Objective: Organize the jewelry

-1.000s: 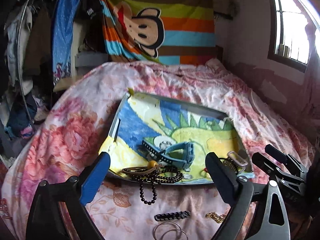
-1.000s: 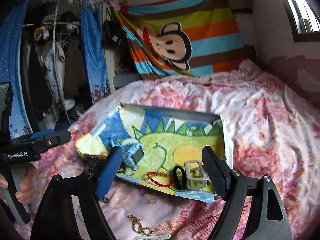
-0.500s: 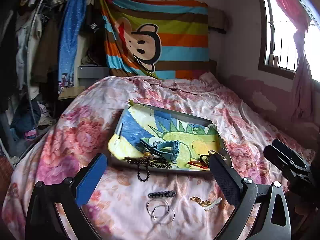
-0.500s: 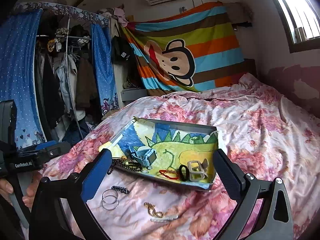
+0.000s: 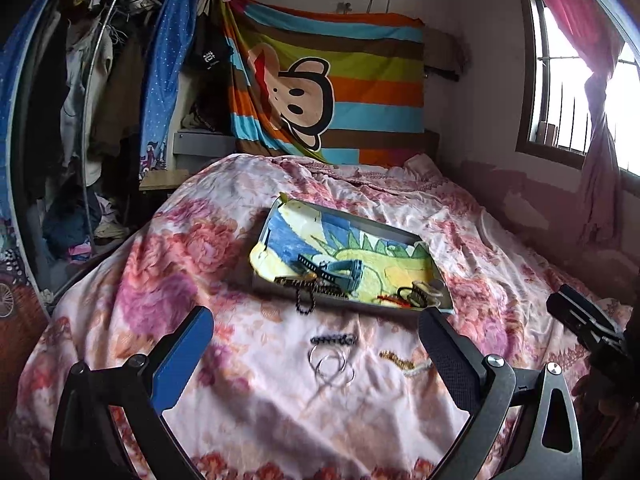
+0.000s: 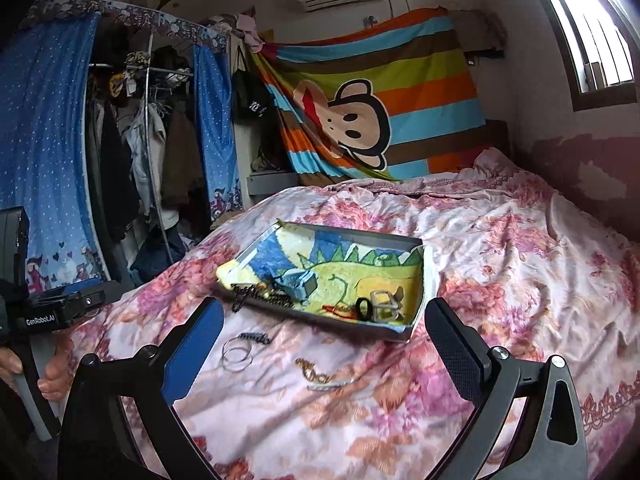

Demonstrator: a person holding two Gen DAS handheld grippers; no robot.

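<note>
A shallow tray lined with a dinosaur cloth lies on the flowered bed. It holds a blue watch, a black bead string hanging over its near rim, a red band and a clear clasp. On the bedspread in front lie silver rings, a dark beaded bracelet and a gold chain. My left gripper and right gripper both stand open and empty, well short of the tray.
A flowered bedspread covers the bed. A striped monkey blanket hangs at the head. A clothes rack with blue curtains stands left, a window right. A hand holds the left gripper's handle.
Both grippers have drawn back from the tray, which looks smaller now; more of the bedspread and the loose pieces in front show. The right jaws have widened.
</note>
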